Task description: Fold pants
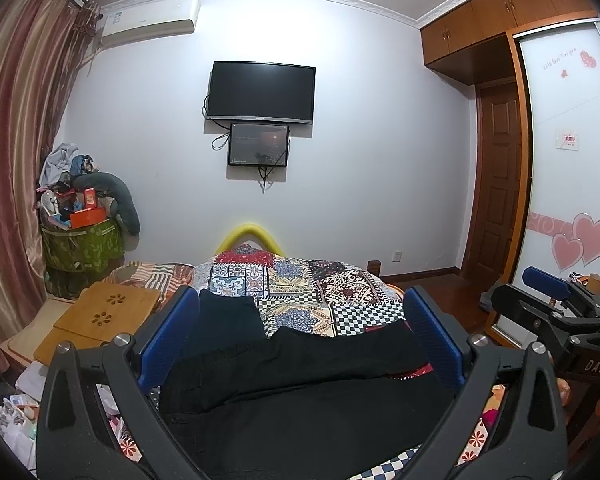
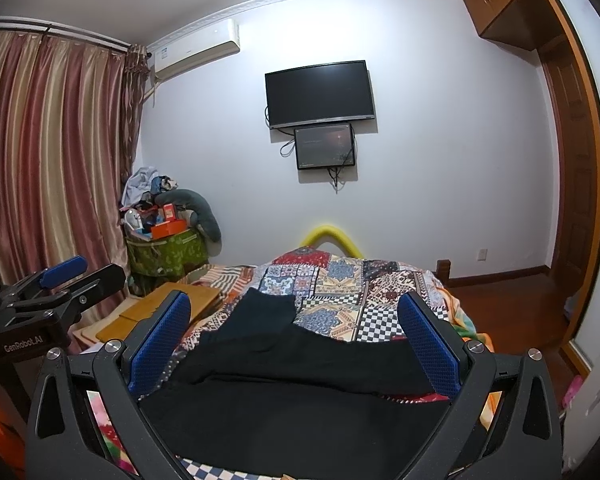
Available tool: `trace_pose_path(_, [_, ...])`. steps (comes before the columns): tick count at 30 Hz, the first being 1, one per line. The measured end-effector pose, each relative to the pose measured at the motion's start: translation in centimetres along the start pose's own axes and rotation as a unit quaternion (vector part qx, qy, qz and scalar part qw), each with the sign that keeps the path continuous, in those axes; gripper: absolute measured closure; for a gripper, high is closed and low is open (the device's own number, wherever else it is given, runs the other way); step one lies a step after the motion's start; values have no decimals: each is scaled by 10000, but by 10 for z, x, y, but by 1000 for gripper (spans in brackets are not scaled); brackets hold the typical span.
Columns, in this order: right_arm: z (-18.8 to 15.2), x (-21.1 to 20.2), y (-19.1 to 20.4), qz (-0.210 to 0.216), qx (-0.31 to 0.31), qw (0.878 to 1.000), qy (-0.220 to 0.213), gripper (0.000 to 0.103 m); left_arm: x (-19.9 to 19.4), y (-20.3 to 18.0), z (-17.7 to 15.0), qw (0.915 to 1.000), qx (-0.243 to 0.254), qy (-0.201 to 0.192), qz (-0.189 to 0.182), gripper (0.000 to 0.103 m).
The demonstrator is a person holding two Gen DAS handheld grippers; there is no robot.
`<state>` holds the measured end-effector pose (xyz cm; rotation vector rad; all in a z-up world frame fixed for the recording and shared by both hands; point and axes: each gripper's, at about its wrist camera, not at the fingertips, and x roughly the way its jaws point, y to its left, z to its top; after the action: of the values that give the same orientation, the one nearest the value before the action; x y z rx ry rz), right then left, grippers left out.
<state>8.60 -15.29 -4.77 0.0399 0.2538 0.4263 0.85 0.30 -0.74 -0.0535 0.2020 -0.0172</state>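
Bedroom, patchwork-quilt bed point(image 1: 300, 292). Black fabric pants point(image 1: 300, 376) lie across its near edge, long axis left-right, one leg running toward the far edge. Left gripper point(image 1: 300, 336) and right gripper point(image 2: 296, 344) both hover spread wide, empty, pants directly ahead below; neither clearly nearer.

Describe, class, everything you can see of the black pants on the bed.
The black pants are plain dark cloth, lying flat and unfolded on the patchwork bedspread. One leg stretches away toward the foot of the bed; the other runs off to the right. Neither open gripper, left gripper or right gripper, touches them.
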Motion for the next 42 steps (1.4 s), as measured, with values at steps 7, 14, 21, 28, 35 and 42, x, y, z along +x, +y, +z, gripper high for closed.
trace_pose_path(7, [0,1,0,-13,5,10000,8,0,1,1,0,10000,-5,7,-7,0])
trace_pose_path(14, [0,1,-1,-12,9,10000,13,0,2,2,0,10000,-10,11,-3,0])
trace_pose_path(21, [0,5,-1,13,12,10000,38,0,14,8,0,10000,14,64,6,0])
trace_pose_path(28, [-3,55,-11,-52,-212,9988,448,0,78,44,1,9964,67,667,527,0])
trace_pose_path(35, [-18,120,-27,61,-432,9940,998,0,169,109,-11,9823,-39,1575,1016,1])
trace_pose_path(42, [-34,189,-50,171,-554,9841,1680,0,260,174,-40,9588,-153,2529,1285,17])
